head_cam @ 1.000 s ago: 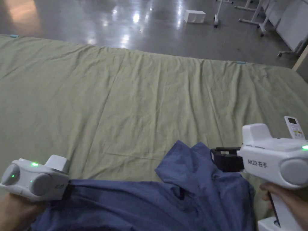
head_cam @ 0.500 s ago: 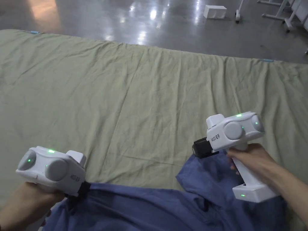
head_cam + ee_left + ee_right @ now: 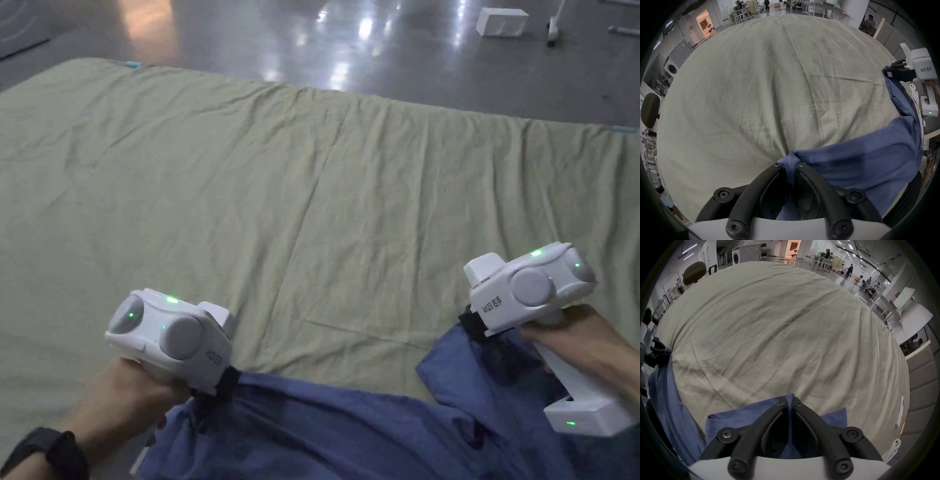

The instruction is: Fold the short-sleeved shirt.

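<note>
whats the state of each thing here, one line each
left tool: shut on the shirt's edge
right tool: shut on the shirt's edge
blue shirt: unfolded, bunched, held up at two points along its far edge near the bed's near side
green bedsheet: spread over the bed, wrinkled

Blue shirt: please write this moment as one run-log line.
blue short-sleeved shirt: unfolded | left gripper: shut on it | right gripper: shut on it

Both hand-held grippers clamped (jaws pinching cloth)
</note>
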Tool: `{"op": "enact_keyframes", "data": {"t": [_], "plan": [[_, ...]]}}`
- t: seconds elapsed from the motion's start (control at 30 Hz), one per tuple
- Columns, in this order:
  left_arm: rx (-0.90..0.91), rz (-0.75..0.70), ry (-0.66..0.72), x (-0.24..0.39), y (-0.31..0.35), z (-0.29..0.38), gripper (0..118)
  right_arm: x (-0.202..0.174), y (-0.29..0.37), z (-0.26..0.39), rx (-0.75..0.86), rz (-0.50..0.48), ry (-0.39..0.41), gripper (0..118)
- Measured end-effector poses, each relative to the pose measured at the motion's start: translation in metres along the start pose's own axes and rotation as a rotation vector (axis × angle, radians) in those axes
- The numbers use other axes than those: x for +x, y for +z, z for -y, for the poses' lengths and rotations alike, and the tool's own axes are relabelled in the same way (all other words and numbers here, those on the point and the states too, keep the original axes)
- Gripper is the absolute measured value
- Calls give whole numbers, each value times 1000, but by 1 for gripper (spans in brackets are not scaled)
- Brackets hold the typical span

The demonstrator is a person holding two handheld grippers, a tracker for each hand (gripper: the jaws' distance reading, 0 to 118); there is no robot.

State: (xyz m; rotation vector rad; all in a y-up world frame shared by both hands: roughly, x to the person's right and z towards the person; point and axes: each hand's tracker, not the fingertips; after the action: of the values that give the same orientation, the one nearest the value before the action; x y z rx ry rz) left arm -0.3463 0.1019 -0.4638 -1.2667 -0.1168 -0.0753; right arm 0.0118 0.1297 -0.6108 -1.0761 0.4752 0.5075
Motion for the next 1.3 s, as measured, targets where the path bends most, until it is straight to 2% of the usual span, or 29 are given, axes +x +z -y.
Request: {"op": "enact_keyframes", "data": {"t": [0.1,0.17,0.27,0.37,0.5,0.53,0.63,0.67,0.77,0.8,0.87,0.9,0.93,1.03,1.13,1.2,1.3], "plan": [[66,25,-1,-5,10,12,10,2,37,9,90,14,-46,3],[157,56,62,-16,25,22,10,9,81,20,207,9,-77,3],[307,142,138,-31,73,39,9,21,158,38,357,30,-112,3],[455,156,144,-35,139,52,9,38,238,58,499,70,-203,3],[681,192,172,-49,246,62,9,57,352,86,670,201,-292,3],[733,183,155,-50,272,64,9,58,380,96,706,234,-321,3],[889,154,110,-43,356,69,9,58,455,117,797,349,-340,3],[928,151,101,-42,379,70,9,58,478,122,826,406,-374,3],[1014,116,83,-35,440,67,9,57,543,132,932,463,-398,3],[1062,94,82,-30,461,66,9,61,564,125,989,527,-359,3],[1122,96,79,-27,494,60,9,60,601,125,1061,578,-424,3],[1155,99,89,-23,511,59,9,53,623,123,1119,613,-401,3],[1182,99,94,-20,524,59,9,46,636,123,1124,591,-448,3],[1249,53,79,-3,569,53,9,39,687,109,1163,639,-428,3],[1302,17,80,-18,606,38,9,28,735,89,1167,776,-363,3],[1312,7,79,-19,623,35,9,47,744,75,1165,812,-359,3],[1347,-49,73,-25,635,31,9,42,769,66,1205,821,-378,3]]}}
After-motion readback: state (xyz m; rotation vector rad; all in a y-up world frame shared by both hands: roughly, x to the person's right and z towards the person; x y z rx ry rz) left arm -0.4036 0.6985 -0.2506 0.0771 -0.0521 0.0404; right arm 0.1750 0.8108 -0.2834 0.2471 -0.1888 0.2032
